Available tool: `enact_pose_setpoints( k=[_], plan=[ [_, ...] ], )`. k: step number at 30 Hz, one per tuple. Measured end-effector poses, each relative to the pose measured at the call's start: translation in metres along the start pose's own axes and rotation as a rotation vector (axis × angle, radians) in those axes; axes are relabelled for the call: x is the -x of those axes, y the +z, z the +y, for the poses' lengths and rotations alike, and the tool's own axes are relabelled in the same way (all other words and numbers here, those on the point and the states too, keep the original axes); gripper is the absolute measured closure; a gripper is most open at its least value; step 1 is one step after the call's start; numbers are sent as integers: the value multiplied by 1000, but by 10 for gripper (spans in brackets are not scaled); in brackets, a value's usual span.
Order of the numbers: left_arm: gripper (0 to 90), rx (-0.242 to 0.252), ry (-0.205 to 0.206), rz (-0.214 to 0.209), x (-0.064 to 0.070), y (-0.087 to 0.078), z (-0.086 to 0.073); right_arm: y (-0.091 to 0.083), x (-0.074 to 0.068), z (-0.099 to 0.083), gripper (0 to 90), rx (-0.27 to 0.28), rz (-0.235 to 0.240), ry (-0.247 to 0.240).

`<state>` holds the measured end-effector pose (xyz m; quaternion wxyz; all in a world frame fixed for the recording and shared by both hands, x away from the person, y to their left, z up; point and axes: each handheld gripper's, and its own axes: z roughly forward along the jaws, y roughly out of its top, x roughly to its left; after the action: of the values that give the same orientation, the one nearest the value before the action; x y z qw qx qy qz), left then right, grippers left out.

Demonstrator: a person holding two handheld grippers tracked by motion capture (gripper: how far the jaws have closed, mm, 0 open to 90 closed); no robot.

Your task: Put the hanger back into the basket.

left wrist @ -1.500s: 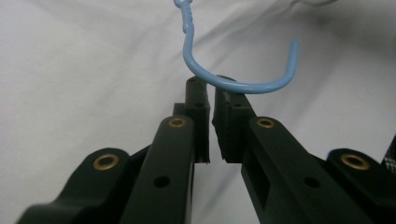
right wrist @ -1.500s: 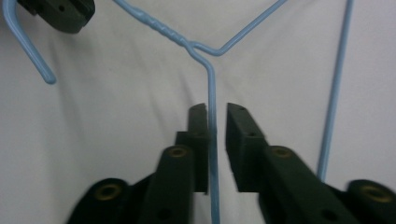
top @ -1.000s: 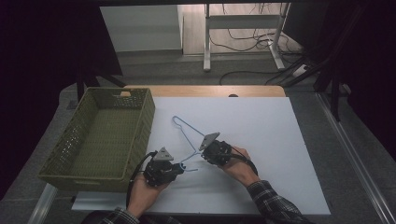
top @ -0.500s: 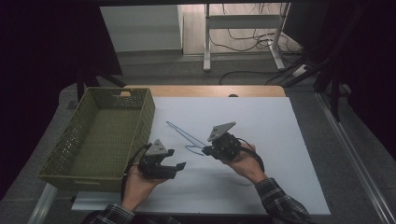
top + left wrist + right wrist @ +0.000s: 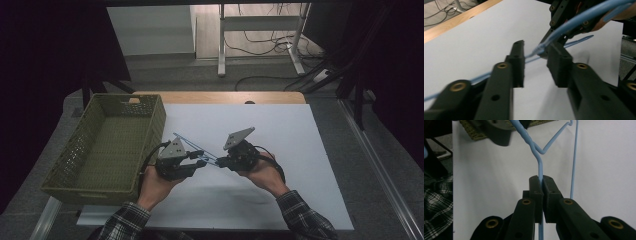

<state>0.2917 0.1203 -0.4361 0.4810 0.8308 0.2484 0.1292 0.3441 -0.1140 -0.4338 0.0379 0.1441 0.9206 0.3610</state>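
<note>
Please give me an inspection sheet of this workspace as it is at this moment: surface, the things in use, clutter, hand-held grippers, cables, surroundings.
Surface: white table top with a wooden strip along its far edge.
Job's things: blue wire hanger, held off the table between the two hand-held grippers; green basket at the table's left, nothing seen in it.
Clutter: nothing seen.
Grippers: right hand-held gripper shut on the hanger's wire; left hand-held gripper open, its jaws on either side of the hanger's twisted neck.
Cables: a black cable trails from each gripper; more cables lie on the floor beyond the table.
Surroundings: dark room, metal desk legs behind.
</note>
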Motion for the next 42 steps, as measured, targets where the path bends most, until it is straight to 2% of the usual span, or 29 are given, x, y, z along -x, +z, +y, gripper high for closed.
enact_pose_setpoints(
  k=[2,3,5,8,10,12,13,14,17,20,22,23,24,26,27,28,29,30,32,34,35,36,37,40,42],
  plan=[
    [766,-8,4,-9,0,3,2,0,0,-1,866,5,9,5],
    [810,-12,14,6,1,4,3,0,0,-1,866,3,4,4],
    [840,-35,44,46,4,5,7,0,1,-1,864,3,3,7],
    [859,-50,54,66,6,6,13,0,2,-1,857,0,12,17],
    [859,-60,23,76,5,7,22,-2,0,1,733,4,-61,1],
    [859,-70,6,83,5,7,28,-7,-3,1,683,7,-112,3],
    [859,-70,6,83,5,7,28,-7,-3,1,683,7,-112,3],
    [859,-84,-7,92,6,9,33,-11,-7,2,674,10,-163,-9],
    [859,-93,-31,93,9,13,39,-10,-14,4,688,-2,-223,-42],
    [859,-92,-38,96,12,16,42,-6,-19,4,817,-5,-255,-71],
    [857,-90,-39,88,11,16,42,-6,-21,3,849,-2,-276,-98],
    [851,-90,-39,88,11,16,42,-6,-21,3,849,-2,-276,-98],
    [845,-97,-30,79,9,14,42,-7,-22,3,865,4,-252,-101],
    [836,-87,-26,64,6,10,41,-9,-22,2,866,11,-252,-96],
    [711,-91,-17,66,4,7,41,-14,-19,2,867,22,-223,-93],
    [670,-102,4,93,3,1,40,-17,-18,2,867,26,-211,-86],
    [625,-102,4,93,3,1,40,-17,-18,2,867,26,-211,-86],
    [577,-115,-4,83,-2,-6,39,-23,-15,1,868,46,-178,-65],
    [522,-127,-11,60,-8,-12,39,-29,-13,1,868,52,-159,-60],
    [495,-156,-3,29,-11,-15,38,-34,-12,1,867,52,-136,-53],
    [496,-156,-3,29,-11,-15,38,-34,-12,1,867,52,-136,-53],
    [505,-195,13,5,-12,-15,37,-37,-12,1,868,43,-119,-58],
    [522,-195,13,5,-12,-15,37,-37,-12,1,868,43,-119,-58],
    [560,-260,52,-40,-11,-10,38,-39,-14,3,867,24,-80,-71],
    [575,-283,66,-44,-11,-7,38,-38,-15,4,867,16,-62,-70]
  ],
)
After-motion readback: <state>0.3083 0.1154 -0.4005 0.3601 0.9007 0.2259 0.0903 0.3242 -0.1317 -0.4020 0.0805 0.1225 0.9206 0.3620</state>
